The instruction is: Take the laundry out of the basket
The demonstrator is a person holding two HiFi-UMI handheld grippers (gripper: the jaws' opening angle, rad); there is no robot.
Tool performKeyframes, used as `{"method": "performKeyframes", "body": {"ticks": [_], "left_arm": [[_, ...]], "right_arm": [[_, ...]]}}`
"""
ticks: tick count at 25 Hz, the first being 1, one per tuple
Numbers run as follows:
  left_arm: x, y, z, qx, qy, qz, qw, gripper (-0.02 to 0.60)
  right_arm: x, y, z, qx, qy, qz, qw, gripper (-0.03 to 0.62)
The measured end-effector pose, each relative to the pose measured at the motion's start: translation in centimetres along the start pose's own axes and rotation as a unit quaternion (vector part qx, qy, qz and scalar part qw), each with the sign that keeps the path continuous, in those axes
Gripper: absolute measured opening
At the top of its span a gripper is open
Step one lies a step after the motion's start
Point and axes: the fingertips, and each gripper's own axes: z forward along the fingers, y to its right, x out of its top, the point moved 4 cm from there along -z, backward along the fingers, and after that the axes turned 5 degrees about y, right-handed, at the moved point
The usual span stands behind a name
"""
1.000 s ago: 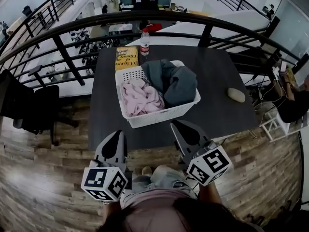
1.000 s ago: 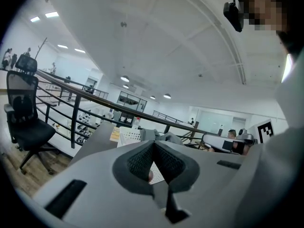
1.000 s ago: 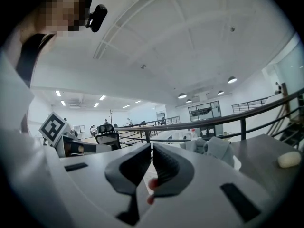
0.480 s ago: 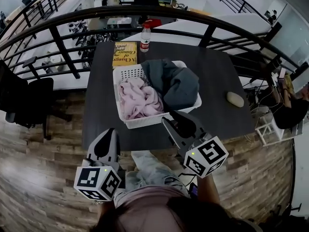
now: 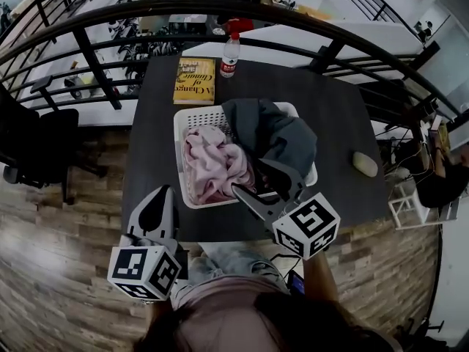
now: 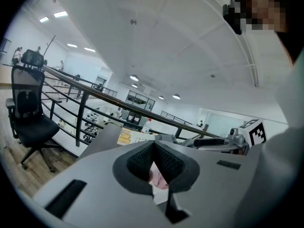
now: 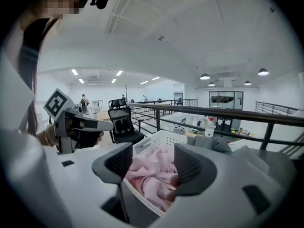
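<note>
Crumpled pink garment (image 5: 212,163) lay in white perforated plastic basket (image 5: 178,134) on dark bench (image 5: 154,123). It looked soft and light; best pinched at a raised fold. Right gripper (image 5: 249,176) jaws had just been opening, nothing between them; left gripper (image 5: 161,196) jaws were together, empty.

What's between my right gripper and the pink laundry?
Right gripper view: only the basket's near rim. The right gripper's jaws have just been opening, empty; the pink laundry lies beyond.

Basket (image 5: 192,116): white, wall perforated w/ small holes. Contents: pale pink cloth (image 5: 212,163) & dk grey-blue garment (image 5: 277,134). Table (image 5: 344,119) black; book (image 5: 195,81) yellow w/ dk lettering.
</note>
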Motion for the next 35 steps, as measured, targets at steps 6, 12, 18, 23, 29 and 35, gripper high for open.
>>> {"method": "performKeyframes", "body": {"ticks": [6, 12, 18, 23, 29, 35], "left_arm": [[-0.1, -1.8, 3.2, 0.021, -0.01, -0.013, 0.9996, -0.002], [-0.8, -4.0, 4.6, 0.052, -0.018, -0.032, 0.998, -0.002], [-1.4, -5.3, 5.4, 0.074, -0.028, -0.048, 0.9957, -0.002], [-1.9, -5.9, 6.1, 0.083, -0.033, -0.057, 0.9944, -0.002], [-2.2, -6.7, 6.5, 0.097, -0.039, -0.066, 0.9923, -0.002], [-2.9, -7.3, 6.7, 0.107, -0.046, -0.071, 0.9906, -0.002]], "right_arm": [[-1.7, 1.8, 4.1, 0.047, -0.079, -0.036, 0.995, 0.305], [-3.2, 2.8, 7.5, 0.089, -0.136, -0.046, 0.986, 0.339], [-5.9, 2.6, 10.5, 0.135, -0.224, -0.046, 0.964, 0.371], [-7.7, 2.6, 12.1, 0.174, -0.288, -0.014, 0.942, 0.382], [-10.1, 2.3, 13.8, 0.198, -0.355, -0.026, 0.913, 0.382], [-12.4, 3.0, 15.3, 0.175, -0.388, -0.046, 0.904, 0.38]]}}
